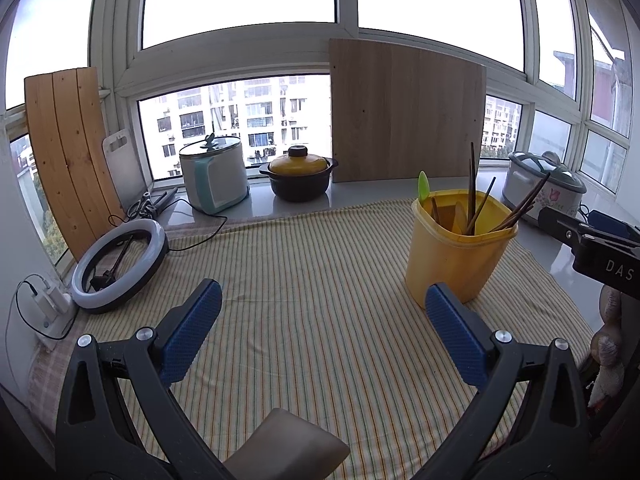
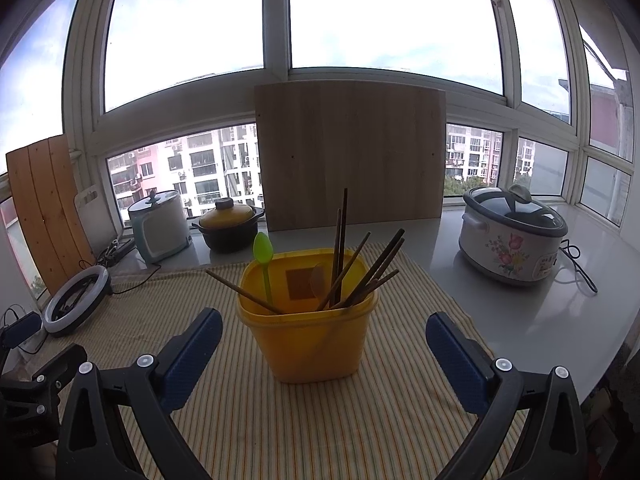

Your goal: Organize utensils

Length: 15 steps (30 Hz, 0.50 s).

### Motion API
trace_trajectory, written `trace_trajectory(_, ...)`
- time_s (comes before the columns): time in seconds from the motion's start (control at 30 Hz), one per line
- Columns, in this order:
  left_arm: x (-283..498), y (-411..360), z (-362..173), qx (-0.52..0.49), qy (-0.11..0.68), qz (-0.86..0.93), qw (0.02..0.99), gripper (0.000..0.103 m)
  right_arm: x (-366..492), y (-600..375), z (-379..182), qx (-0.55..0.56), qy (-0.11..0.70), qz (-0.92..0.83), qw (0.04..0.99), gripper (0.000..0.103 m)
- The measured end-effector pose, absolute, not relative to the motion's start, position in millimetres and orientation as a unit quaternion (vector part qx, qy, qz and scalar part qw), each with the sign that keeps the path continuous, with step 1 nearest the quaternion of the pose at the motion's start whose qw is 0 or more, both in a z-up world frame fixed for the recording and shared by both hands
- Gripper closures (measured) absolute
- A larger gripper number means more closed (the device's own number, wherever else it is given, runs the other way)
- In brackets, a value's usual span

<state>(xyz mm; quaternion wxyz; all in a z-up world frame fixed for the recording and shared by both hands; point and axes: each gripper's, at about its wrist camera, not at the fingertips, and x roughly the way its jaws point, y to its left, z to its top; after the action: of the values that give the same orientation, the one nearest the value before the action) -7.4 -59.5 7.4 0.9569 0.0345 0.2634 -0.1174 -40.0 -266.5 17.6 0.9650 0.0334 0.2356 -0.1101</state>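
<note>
Utensils stand gathered in the yellow tub point(image 2: 307, 344). Left gripper point(image 1: 324, 308) and right gripper point(image 2: 324, 336) gape wide, empty. Task appears finished; withdrawal likely follows.

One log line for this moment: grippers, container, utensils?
left gripper: open, empty | right gripper: open, empty | yellow container: upright on striped cloth | chopsticks, green spoon: inside container

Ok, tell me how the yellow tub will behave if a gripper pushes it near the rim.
The tub is tall and narrows toward its base, so it would probably tip rather than slide. The chopsticks lean loosely against its rim and would likely shift or rattle. The striped cloth underneath may bunch.
</note>
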Motion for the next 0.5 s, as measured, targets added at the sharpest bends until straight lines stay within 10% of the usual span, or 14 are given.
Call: trace_trajectory(0.5,-1.9,-57.6,-1.3,0.042,0.267,-0.098,0.958,0.000,-35.4,-265.2,10.6,0.031,0.247,-0.111,0.962,0.000)
